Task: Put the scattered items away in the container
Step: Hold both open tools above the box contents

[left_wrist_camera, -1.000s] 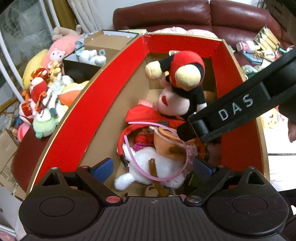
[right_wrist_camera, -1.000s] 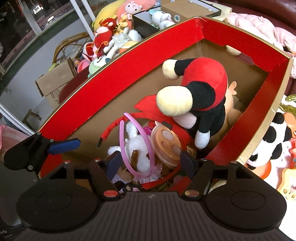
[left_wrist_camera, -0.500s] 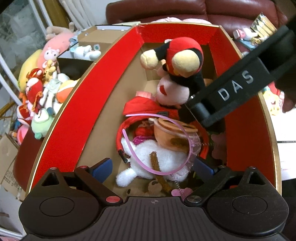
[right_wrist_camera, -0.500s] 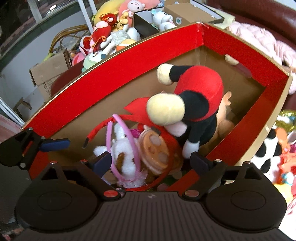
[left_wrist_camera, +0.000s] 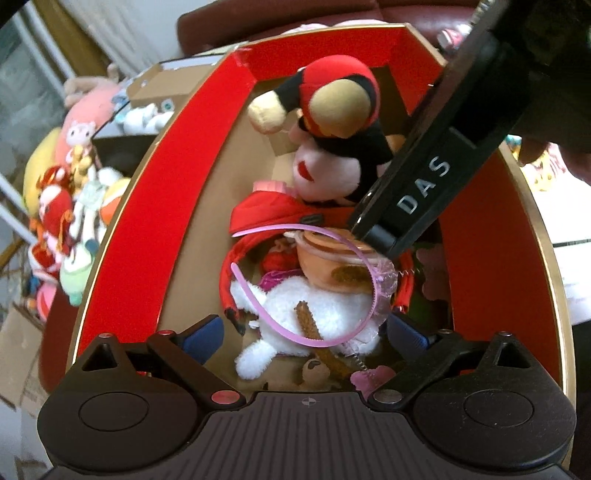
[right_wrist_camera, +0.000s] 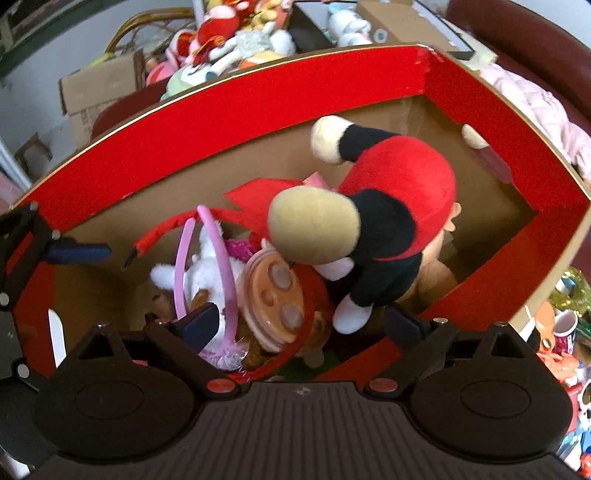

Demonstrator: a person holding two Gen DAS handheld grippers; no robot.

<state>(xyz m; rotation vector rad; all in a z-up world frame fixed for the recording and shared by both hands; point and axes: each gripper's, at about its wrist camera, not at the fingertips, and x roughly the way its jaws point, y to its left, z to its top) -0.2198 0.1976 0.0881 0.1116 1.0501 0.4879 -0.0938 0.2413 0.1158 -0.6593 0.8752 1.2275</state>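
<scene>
A red cardboard box (left_wrist_camera: 177, 206) (right_wrist_camera: 236, 96) holds a pile of toys. On top sits a red-and-black plush (left_wrist_camera: 340, 107) (right_wrist_camera: 388, 221). Below it lie a white plush (left_wrist_camera: 314, 314) (right_wrist_camera: 207, 266), a pink hairband (left_wrist_camera: 280, 328) (right_wrist_camera: 221, 258) and a tan round toy (left_wrist_camera: 328, 258) (right_wrist_camera: 273, 295). My left gripper (left_wrist_camera: 306, 332) is open and empty, low over the white plush. My right gripper (right_wrist_camera: 303, 325) is open and empty above the tan toy. Its black arm (left_wrist_camera: 436, 181) crosses the left wrist view. One left finger (right_wrist_camera: 74, 251) shows in the right wrist view.
A heap of plush toys (left_wrist_camera: 70, 206) (right_wrist_camera: 229, 40) and cardboard boxes (left_wrist_camera: 162, 88) (right_wrist_camera: 99, 88) lie beyond the box's left wall. A dark red sofa (left_wrist_camera: 280, 22) stands behind. More small toys (right_wrist_camera: 565, 332) lie to the right of the box.
Both grippers have lifted and pulled back a little from the pile. The right gripper's jaws have opened wider. The toys in the box have stayed put.
</scene>
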